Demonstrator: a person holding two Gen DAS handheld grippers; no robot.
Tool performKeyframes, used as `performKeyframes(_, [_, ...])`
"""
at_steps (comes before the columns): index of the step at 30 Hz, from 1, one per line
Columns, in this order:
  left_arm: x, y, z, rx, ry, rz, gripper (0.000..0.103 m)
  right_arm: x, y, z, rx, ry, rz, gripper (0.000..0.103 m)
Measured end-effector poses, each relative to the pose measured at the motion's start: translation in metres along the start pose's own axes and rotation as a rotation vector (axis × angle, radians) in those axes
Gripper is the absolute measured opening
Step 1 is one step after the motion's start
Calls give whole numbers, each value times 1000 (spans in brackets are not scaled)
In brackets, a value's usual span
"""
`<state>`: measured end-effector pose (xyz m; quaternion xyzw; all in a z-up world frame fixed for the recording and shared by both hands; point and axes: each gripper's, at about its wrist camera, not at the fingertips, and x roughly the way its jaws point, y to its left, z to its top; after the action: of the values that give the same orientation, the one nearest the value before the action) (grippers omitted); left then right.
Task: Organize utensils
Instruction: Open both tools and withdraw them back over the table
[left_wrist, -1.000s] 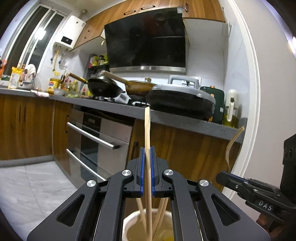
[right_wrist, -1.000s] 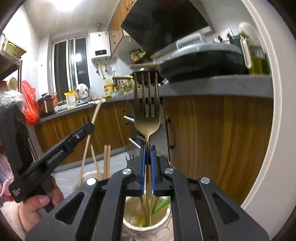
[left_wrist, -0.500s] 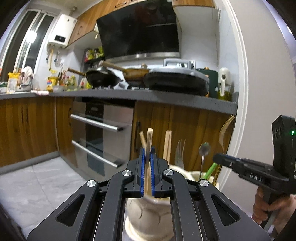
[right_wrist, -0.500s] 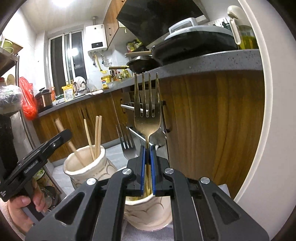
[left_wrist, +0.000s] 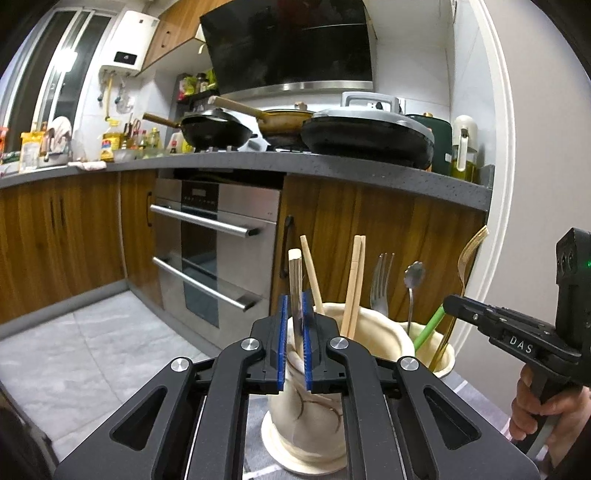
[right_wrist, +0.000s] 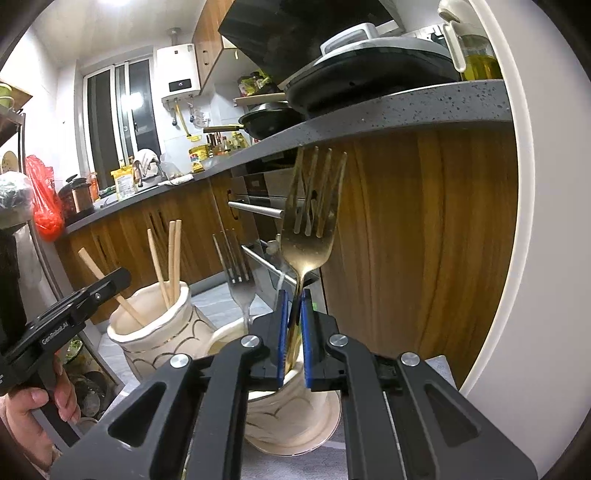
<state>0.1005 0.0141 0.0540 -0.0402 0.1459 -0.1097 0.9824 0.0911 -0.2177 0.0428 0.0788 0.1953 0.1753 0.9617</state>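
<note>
1. Landmark: the chopstick jar (left_wrist: 310, 402), a cream ceramic vase directly below the left gripper (left_wrist: 294, 343). The cutlery jar (right_wrist: 291, 410) stands just beside it.
2. Change, left side: a second ago the wooden chopstick (left_wrist: 294, 273) stood high above the chopstick jar. Its lower end now sits inside the jar, among the other chopsticks (left_wrist: 352, 284).
3. Left tool state: the jaws are starting to part. The chopstick is between the blue pads, with a slight gap appearing.
4. Change, right side: the gold fork (right_wrist: 312, 221) has come down with the right gripper (right_wrist: 294, 332). Its handle now enters the cutlery jar, beside the silver fork (right_wrist: 236, 266).
5. Right tool state: pressed together, pinching the fork's neck.
6. Meaning: both utensils are sorted by type. Judged remaining work: release and withdraw.
</note>
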Motion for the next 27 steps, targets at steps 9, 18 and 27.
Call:
performKeyframes(9, [-3, 1, 3, 4, 3, 12, 19, -3, -2, 1, 7, -5, -2, 23])
performKeyframes(18, [-20, -5, 9, 19, -10, 26, 49, -22, -1, 2, 6, -21, 3, 52])
performKeyframes(27, [-55, -8, 8, 15, 10, 50, 94, -45, -2, -15, -25, 66, -23, 96])
